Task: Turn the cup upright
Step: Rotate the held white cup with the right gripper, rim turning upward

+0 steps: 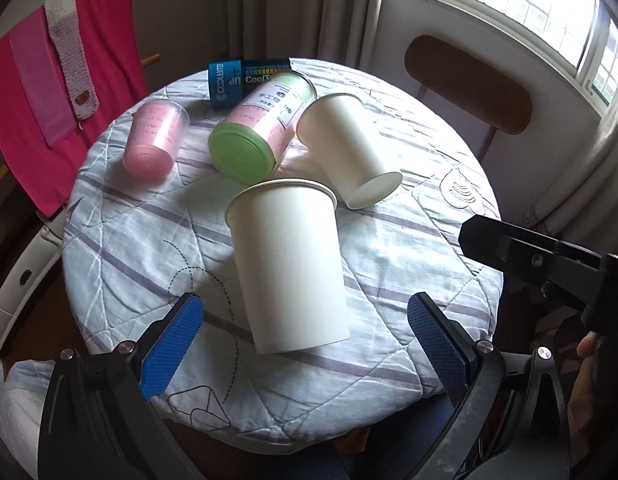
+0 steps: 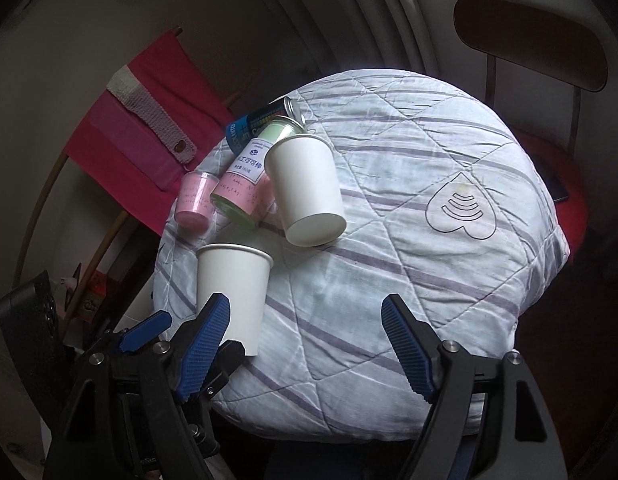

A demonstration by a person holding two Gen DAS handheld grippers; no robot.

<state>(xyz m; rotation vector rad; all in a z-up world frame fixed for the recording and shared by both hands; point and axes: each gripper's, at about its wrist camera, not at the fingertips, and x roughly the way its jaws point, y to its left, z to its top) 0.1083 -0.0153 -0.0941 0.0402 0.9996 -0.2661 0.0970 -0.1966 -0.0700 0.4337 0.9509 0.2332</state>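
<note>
Two white paper cups are on a round table covered by a striped quilt [image 1: 389, 240]. The near cup [image 1: 289, 268] stands upright, mouth up, between my left gripper's blue pads; it also shows in the right wrist view [image 2: 233, 292]. The far cup [image 1: 345, 148] lies on its side with its base toward me, also in the right wrist view [image 2: 305, 196]. My left gripper [image 1: 305, 344] is open around the near cup without touching it, and its blue tips show in the right wrist view [image 2: 185, 340]. My right gripper [image 2: 305, 344] is open and empty over the quilt.
A green-lidded jar [image 1: 261, 128] lies on its side against the far cup. A pink plastic cup [image 1: 157, 140] and a blue tube [image 1: 245, 80] lie behind. A brown chair [image 1: 469, 84] stands at the far right. Pink cloth [image 1: 49, 100] hangs at the left.
</note>
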